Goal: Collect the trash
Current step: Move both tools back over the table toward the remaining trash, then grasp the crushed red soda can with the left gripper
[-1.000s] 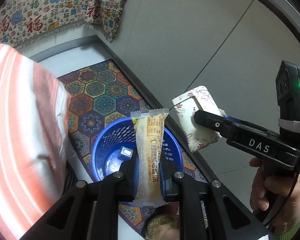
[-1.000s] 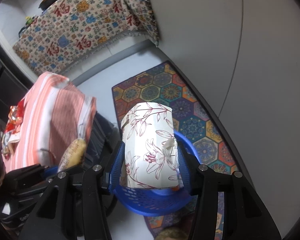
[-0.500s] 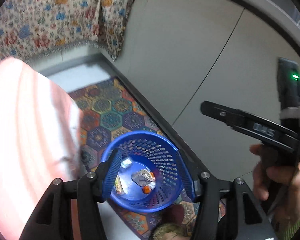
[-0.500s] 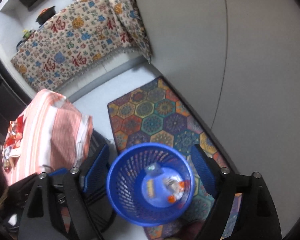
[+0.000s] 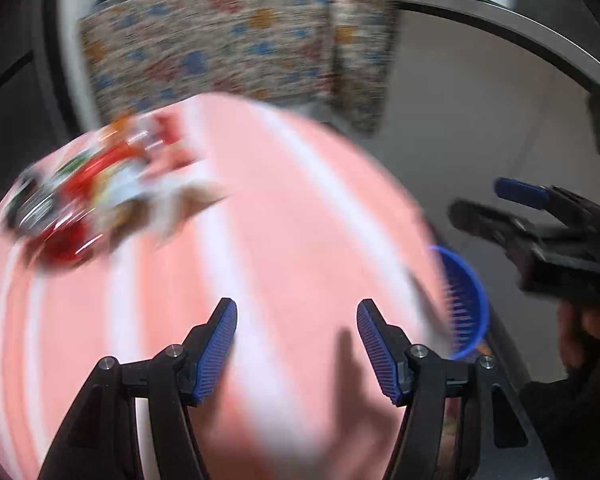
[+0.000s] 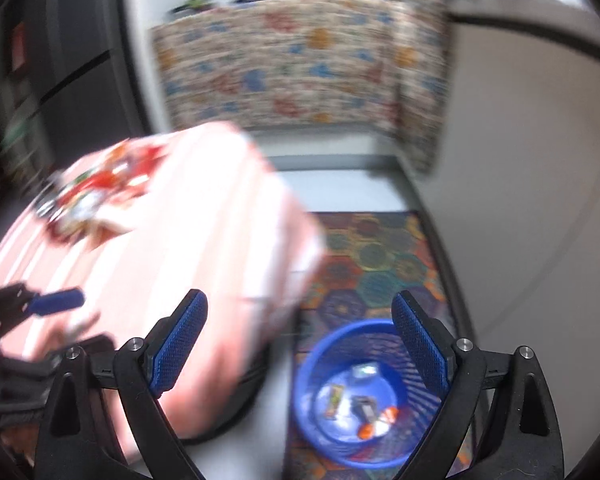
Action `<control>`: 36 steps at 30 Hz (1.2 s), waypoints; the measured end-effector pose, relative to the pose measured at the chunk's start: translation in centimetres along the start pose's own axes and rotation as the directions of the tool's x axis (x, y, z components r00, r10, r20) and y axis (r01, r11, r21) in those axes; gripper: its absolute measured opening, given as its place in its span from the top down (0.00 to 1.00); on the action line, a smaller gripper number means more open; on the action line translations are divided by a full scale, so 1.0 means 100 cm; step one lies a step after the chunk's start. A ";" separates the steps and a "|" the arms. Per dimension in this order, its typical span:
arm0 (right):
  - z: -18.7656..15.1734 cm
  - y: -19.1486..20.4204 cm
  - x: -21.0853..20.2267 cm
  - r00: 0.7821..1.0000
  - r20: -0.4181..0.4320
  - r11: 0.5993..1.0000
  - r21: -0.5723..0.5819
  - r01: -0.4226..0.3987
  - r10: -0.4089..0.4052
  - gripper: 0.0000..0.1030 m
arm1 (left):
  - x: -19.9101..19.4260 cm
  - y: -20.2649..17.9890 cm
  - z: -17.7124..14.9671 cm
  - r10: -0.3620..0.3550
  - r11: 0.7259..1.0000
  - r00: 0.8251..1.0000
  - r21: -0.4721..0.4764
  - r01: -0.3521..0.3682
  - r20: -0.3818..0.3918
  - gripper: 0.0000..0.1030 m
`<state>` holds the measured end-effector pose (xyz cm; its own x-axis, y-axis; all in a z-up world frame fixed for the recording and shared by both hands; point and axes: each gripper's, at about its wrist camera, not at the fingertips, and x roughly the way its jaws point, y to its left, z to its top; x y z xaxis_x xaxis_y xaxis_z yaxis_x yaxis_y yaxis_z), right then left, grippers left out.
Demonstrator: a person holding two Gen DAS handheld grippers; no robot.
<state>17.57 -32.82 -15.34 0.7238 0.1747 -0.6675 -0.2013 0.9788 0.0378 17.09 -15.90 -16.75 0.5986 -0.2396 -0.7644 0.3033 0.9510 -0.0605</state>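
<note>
Now — left claw (image 5: 297, 344) spread, empty | right claw (image 6: 300, 338) spread, empty | one blue basket (image 6: 312, 432).

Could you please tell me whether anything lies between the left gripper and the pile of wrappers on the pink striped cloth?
Nothing visible does. The left gripper is open and empty over bare pink striped cloth, and the blurred pile of wrappers lies further up and to the left in its view, with only cloth between.

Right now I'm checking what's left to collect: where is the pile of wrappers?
The wrappers lie on the far left part of the pink striped cloth, far from the blue basket on the floor at right.
</note>
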 end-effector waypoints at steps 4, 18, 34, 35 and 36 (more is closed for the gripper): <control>-0.004 0.064 0.018 0.992 -0.052 0.988 -0.096 -0.120 0.115 0.09 | -0.017 0.054 -0.021 0.129 0.990 0.992 -0.054 -0.128 0.006 0.38; -0.028 0.151 0.057 0.978 -0.149 0.954 -0.240 -0.179 0.146 0.04 | -0.008 0.137 -0.027 0.203 0.957 0.979 -0.203 -0.206 -0.036 0.27; -0.023 0.156 0.061 0.973 -0.154 0.950 -0.234 -0.207 0.174 0.00 | 0.048 0.156 0.043 0.261 0.914 0.963 -0.306 -0.267 -0.061 0.22; -0.023 0.156 0.061 0.973 -0.154 0.950 -0.235 -0.207 0.174 0.00 | 0.044 0.163 0.041 0.248 0.914 0.967 -0.319 -0.252 -0.053 0.22; -0.023 0.156 0.061 0.973 -0.154 0.950 -0.235 -0.208 0.175 0.00 | 0.039 0.169 0.037 0.249 0.911 0.967 -0.327 -0.253 -0.055 0.22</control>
<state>17.34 -16.78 -20.56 0.5672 0.3242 -0.7570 -0.4966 0.8680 -0.0004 27.31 -1.51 -18.34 0.6131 0.0157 -0.7898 -0.1174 0.9905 -0.0715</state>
